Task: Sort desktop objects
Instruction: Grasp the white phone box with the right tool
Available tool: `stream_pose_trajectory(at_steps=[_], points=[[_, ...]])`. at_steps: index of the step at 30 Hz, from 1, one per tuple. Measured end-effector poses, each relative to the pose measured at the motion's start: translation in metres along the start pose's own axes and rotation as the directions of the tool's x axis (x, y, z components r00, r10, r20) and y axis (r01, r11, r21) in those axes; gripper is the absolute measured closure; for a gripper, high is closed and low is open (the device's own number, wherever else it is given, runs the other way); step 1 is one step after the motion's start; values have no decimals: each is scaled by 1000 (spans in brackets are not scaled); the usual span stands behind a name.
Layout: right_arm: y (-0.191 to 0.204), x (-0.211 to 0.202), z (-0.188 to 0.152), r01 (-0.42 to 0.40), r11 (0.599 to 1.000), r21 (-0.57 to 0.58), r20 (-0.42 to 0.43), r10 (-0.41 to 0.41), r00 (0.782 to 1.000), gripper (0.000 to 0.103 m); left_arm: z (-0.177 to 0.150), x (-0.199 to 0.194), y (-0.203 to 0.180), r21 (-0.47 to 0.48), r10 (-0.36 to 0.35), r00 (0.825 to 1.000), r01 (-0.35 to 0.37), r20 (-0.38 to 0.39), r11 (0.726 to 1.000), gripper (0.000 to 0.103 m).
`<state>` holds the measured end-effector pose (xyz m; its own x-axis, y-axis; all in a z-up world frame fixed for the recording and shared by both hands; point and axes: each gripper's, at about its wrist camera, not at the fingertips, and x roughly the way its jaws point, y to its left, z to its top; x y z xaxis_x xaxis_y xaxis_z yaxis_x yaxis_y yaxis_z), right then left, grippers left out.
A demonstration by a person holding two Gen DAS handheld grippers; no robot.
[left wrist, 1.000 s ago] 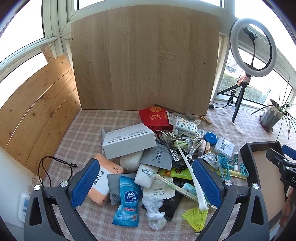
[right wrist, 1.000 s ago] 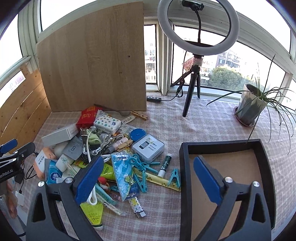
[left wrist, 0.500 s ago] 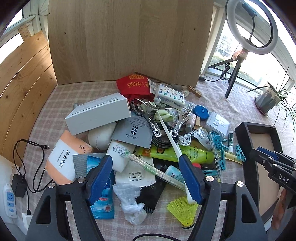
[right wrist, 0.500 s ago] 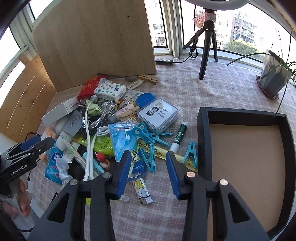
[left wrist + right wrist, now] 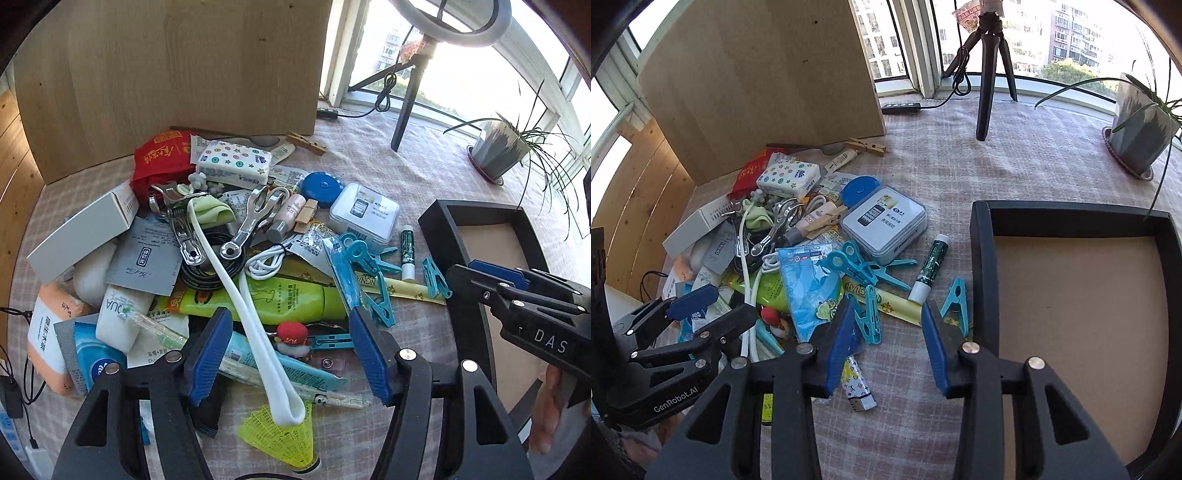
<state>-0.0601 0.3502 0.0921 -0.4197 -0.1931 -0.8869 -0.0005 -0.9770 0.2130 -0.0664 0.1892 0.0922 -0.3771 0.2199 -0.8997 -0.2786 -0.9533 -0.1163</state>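
Checkered bench by the windows: empty black tray right, junk pile left. Left gripper, jaws just narrowing but still apart, straddles the white headband. Right gripper, apart and empty, hangs over the blue clothespins. Probably first pickup; next, drop and squeeze.

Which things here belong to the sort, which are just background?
Job:
- heap of small clutter: lime-green tube, turquoise plastic clothes pegs, white flat tin, green-capped lip balm stick
- black empty tray

Background:
- grey potted plant
- black tripod
- upright wooden board
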Motion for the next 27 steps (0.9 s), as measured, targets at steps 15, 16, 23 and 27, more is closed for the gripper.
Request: stream_pose_trajectory(at_steps=[15,16,23,27], points=[[-34,30,64,-76,988,138,-77,87,993,65,73,26,-17,1,-71,996,71,-47,997,42],[-35,35,66,-84,984,158,-91,99,991,65,80,34,-16,-14,-85,994,84,-65,996,42],[-39,68,65,-149,952,266,-139,191,972,65,109,87,-7,-176,-190,966,159,-178,972,55],[-37,79,64,-153,948,279,-148,200,969,69,115,106,-13,-174,-193,956,156,-220,972,60]])
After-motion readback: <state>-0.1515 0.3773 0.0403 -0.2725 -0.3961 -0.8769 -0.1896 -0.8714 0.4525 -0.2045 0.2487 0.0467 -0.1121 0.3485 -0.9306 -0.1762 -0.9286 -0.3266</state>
